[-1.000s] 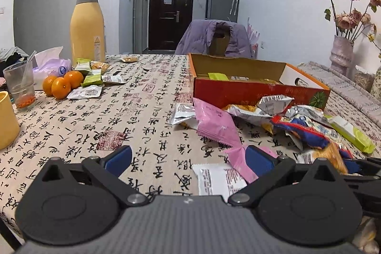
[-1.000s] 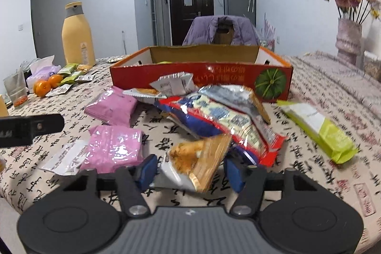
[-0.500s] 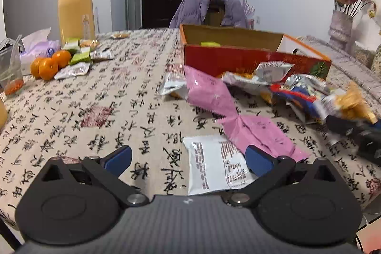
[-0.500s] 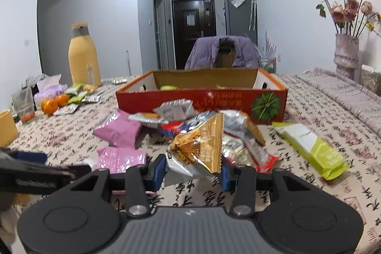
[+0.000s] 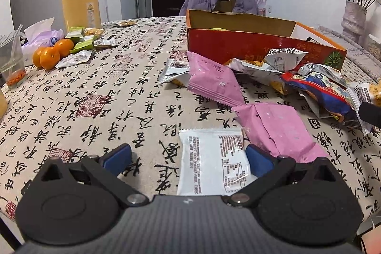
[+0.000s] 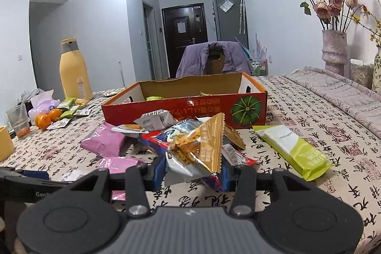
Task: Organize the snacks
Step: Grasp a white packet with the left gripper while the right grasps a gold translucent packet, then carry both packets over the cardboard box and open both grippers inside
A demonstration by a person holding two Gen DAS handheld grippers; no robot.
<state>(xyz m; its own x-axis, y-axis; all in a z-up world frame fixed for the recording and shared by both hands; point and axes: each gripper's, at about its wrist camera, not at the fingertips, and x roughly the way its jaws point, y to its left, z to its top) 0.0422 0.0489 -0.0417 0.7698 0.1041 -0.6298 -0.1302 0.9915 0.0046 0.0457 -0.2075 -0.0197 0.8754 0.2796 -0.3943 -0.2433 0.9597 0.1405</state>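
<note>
The gold snack packet (image 6: 202,146) sat pinched between the blue pads of the right gripper (image 6: 191,174), held clear of the desk (image 6: 297,185) above the heap of wrappers. It stood on edge, its long axis rising away from the jaws, with one crimped corner pointing up and toward the red cardboard box (image 6: 181,111) behind it; its clear window with the orange-brown contents faced left. The right jaws were closed partway, pressing on the packet's lower end.

The left gripper (image 5: 188,160) hung low over the desk with its jaws spread wide and nothing gripped. A white sachet (image 5: 212,166) lay flat between them, printed side up, its long axis running away from the camera; whether the pads touched it could not be told. Just beside its far right corner lay a pink packet (image 5: 273,127), and a second pink packet (image 5: 212,82) lay beyond that, tilted against the heap in front of the box.

A long green and white bar (image 6: 293,149) lay flat on the desk to the right of the heap, its long axis running diagonally from the box toward the near right. Far to the left stood a tall yellow bottle (image 6: 73,70), with oranges (image 6: 47,118) and a few small packets near it.
</note>
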